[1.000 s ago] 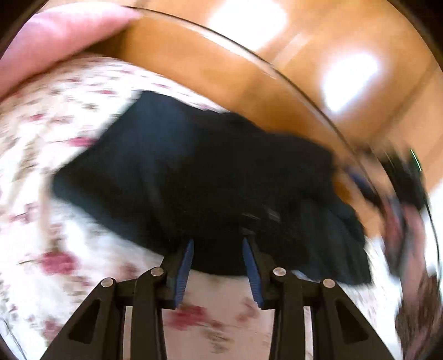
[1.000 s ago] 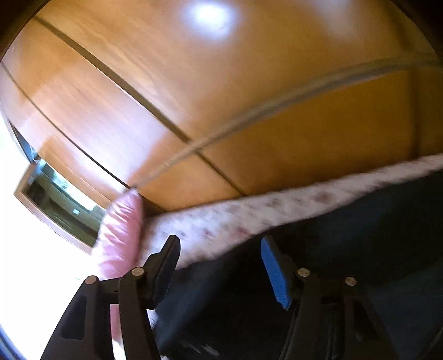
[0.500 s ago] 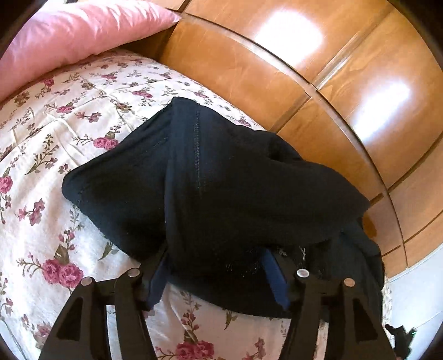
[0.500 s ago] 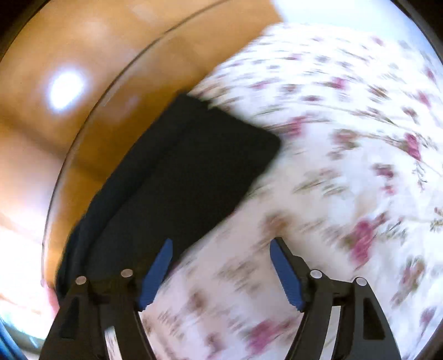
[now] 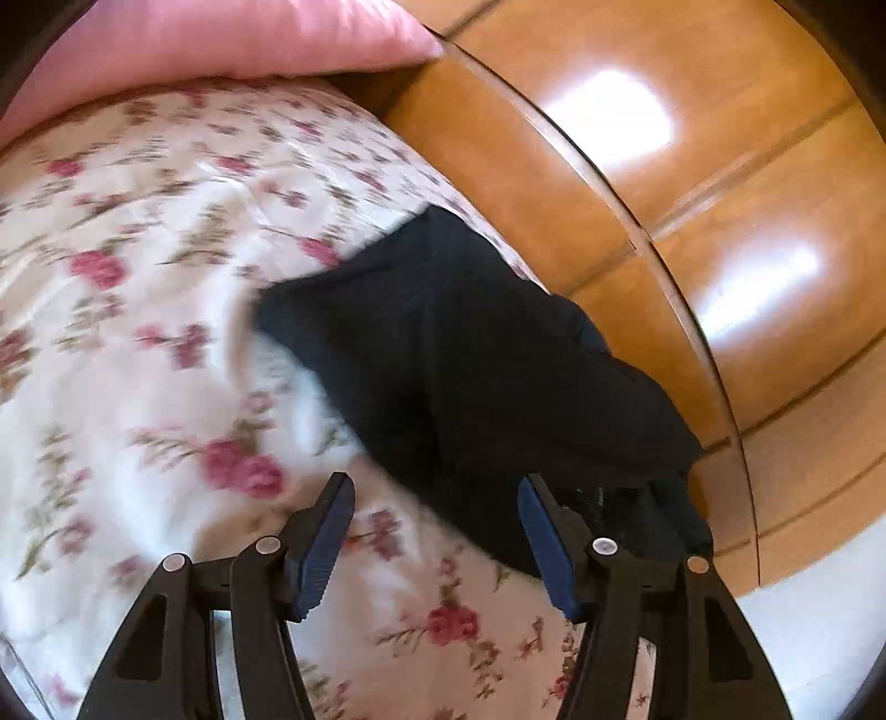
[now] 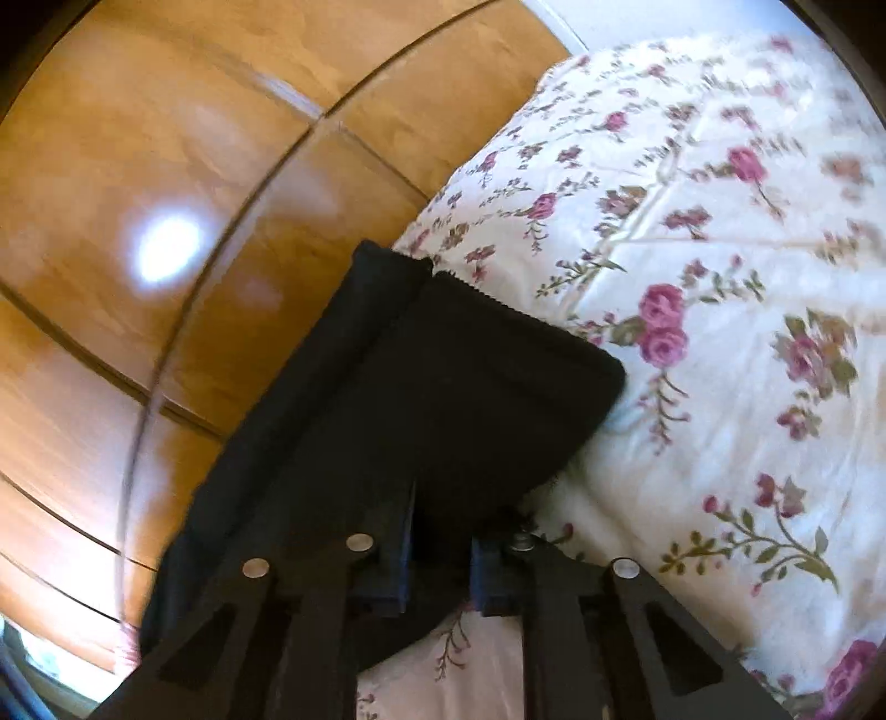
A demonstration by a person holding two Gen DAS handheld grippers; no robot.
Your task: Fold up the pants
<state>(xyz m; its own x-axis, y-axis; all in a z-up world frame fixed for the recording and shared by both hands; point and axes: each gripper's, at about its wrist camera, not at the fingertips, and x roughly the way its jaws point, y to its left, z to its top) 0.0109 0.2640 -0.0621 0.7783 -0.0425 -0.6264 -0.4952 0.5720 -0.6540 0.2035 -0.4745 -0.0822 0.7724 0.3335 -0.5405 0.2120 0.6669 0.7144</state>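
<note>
Right wrist view: the right gripper is closing its jaws on a fold of the black pants, cloth bunching between the pads, probably to lift that end for another fold. The pants are lying on the floral bedspread at its edge beside the wooden wardrobe, their long axis running from six o'clock up toward twelve. In the left wrist view the left gripper is hanging wide apart, holding nothing, the pants stretching away toward eleven o'clock, below the pink pillow.
</note>
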